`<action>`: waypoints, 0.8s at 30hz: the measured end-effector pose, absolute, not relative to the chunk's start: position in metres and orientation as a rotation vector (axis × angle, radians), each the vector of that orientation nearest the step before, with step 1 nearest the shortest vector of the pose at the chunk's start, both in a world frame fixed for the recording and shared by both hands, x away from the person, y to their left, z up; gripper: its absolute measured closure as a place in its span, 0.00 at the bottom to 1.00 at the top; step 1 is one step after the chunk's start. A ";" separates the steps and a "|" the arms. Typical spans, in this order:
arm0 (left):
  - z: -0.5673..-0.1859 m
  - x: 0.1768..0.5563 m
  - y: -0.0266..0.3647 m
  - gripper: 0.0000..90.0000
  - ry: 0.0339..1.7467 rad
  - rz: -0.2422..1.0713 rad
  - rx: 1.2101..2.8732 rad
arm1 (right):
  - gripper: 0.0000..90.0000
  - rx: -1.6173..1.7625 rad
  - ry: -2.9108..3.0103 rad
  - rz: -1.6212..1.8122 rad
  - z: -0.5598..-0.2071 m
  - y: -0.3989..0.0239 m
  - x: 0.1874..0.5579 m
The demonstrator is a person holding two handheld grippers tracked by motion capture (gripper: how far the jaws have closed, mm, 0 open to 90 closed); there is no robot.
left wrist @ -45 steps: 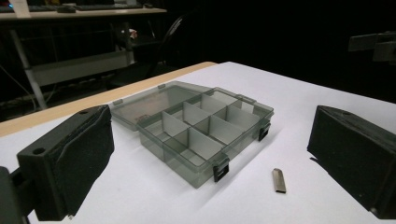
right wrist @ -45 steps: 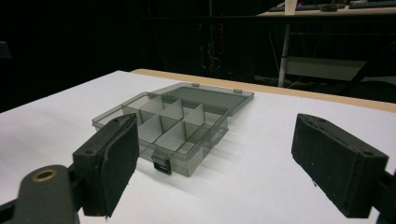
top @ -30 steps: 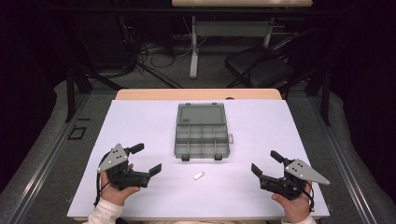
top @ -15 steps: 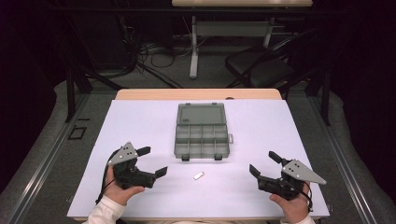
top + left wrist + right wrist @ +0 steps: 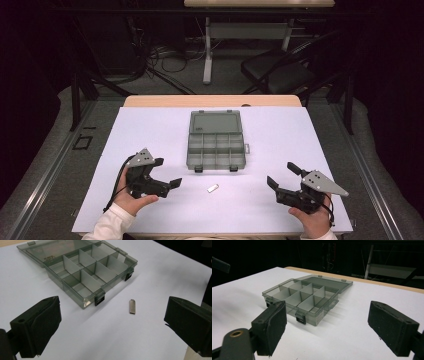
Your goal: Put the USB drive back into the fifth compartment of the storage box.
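Left gripper [image 5: 169, 173]: jaws spread, near desk's front-left, facing metal clip [image 5: 213, 188]
Right gripper [image 5: 284, 175]: jaws spread, front-right
Compartment box [image 5: 216, 149]: lid open, mid-desk

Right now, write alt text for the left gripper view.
A small flat metal piece lies on the white table between the left gripper's wide-open black jaws. Behind it sits an open, empty grey compartment box, lid laid back.
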State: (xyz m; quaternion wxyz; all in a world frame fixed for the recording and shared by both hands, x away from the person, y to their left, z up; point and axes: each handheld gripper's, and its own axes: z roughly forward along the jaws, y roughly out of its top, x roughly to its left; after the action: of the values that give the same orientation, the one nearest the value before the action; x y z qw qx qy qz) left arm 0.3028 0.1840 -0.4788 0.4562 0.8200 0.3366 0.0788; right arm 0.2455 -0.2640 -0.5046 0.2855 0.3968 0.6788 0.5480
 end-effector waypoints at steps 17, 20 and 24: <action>-0.469 0.319 0.174 0.01 0.866 0.172 2.222 | 0.17 1.061 1.834 1.454 -0.506 -0.263 0.246; -0.465 0.320 0.172 0.02 0.865 0.181 2.250 | 0.17 1.062 1.831 1.458 -0.507 -0.263 0.246; -0.462 0.321 0.168 0.03 0.868 0.184 2.293 | 0.17 1.063 1.837 1.456 -0.507 -0.263 0.246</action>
State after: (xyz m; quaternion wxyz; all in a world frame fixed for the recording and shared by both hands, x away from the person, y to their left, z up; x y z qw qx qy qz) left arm 0.3212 0.1677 -0.4617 0.3346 0.8788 0.3328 0.0706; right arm 0.2465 -0.2626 -0.5067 0.2804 0.3964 0.6852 0.5430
